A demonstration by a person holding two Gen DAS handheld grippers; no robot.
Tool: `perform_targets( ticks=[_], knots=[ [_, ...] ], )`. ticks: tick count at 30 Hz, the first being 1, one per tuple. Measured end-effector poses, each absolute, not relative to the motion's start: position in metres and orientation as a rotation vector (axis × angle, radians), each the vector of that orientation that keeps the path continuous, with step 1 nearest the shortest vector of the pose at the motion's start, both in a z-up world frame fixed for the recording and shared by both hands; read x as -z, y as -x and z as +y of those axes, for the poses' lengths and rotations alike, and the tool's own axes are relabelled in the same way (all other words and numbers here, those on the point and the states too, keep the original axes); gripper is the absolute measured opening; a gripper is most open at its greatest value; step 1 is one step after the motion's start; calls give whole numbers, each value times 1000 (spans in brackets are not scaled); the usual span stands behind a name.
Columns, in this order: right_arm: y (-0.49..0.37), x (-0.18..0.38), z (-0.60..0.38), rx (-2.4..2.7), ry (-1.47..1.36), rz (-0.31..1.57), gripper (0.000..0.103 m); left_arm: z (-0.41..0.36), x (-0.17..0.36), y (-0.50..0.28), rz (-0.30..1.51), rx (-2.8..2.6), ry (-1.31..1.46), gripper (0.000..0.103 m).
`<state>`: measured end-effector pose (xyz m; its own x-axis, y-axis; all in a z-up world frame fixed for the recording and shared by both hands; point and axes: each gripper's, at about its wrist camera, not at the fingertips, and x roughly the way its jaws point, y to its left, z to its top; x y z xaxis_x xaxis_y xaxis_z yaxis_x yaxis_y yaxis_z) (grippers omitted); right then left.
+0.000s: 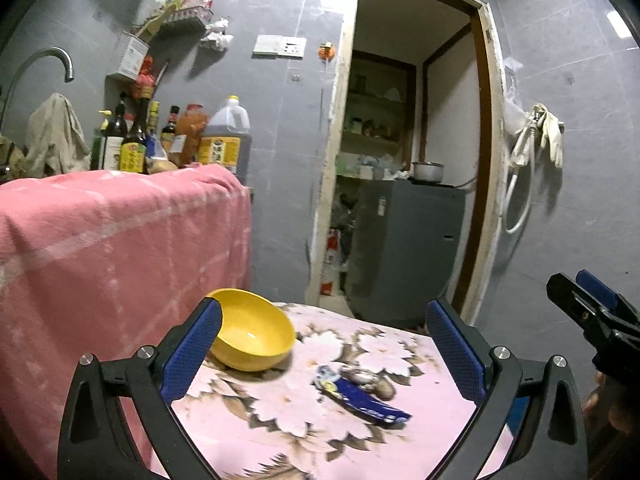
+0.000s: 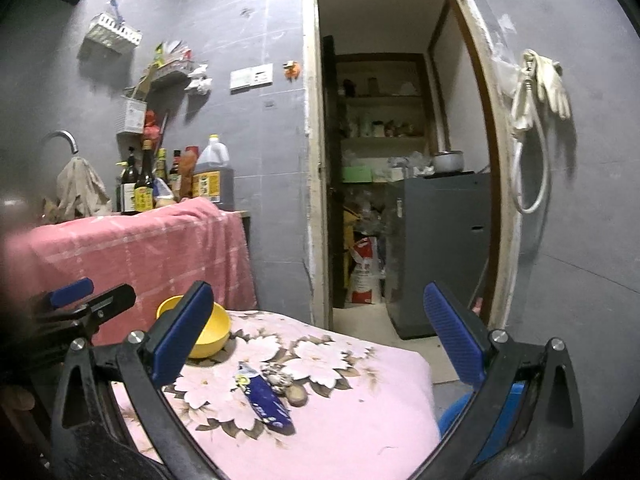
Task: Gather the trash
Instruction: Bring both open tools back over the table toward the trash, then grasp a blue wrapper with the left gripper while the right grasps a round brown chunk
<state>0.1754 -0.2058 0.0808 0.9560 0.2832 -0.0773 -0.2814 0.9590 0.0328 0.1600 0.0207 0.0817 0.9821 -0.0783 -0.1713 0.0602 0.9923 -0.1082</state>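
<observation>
- both grippers are hanging out at the near edge of the table; the left gripper (image 1: 322,344) is sitting with its jaws spread wide and nothing between the blue pads, and the right gripper (image 2: 320,336) is doing the same, wide apart and gripping nothing
- the trash is lying on the floral pink tablecloth (image 2: 360,420) just ahead of them; a blue wrapper (image 2: 267,400) is stretching out flat, and a crumpled bit of scrap (image 2: 280,376) plus a brownish lump (image 2: 298,395) are sitting right beside it, touching or nearly so; can't tell exactly what those two are
- a yellow bowl (image 1: 256,330) is resting upright a bit further back, left of the trash, apart from it
- behind that a pink cloth (image 1: 120,232) is draping over a counter; sauce bottles (image 1: 136,140) and a big oil jug (image 1: 226,140) are standing on it
- farthest back an open doorway (image 2: 400,160) is showing shelves and a grey fridge (image 2: 440,248)
</observation>
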Motion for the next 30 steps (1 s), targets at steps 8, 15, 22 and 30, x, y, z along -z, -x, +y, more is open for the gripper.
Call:
perform_targets(
  ticks=[8, 15, 22, 30],
  knots=[
    [-199, -56, -186, -335, 11, 112, 103, 33, -63, -174, 184, 45, 74, 100],
    [-229, -28, -181, -358, 62, 202, 103, 34, -42, -200, 272, 54, 39, 100],
    [-270, -2, -180, -381, 93, 347, 103, 25, -20, -232, 395, 55, 3, 100],
    [-304, 27, -178, -420, 95, 503, 95, 14, 4, -272, 541, 67, -23, 99]
  ],
)
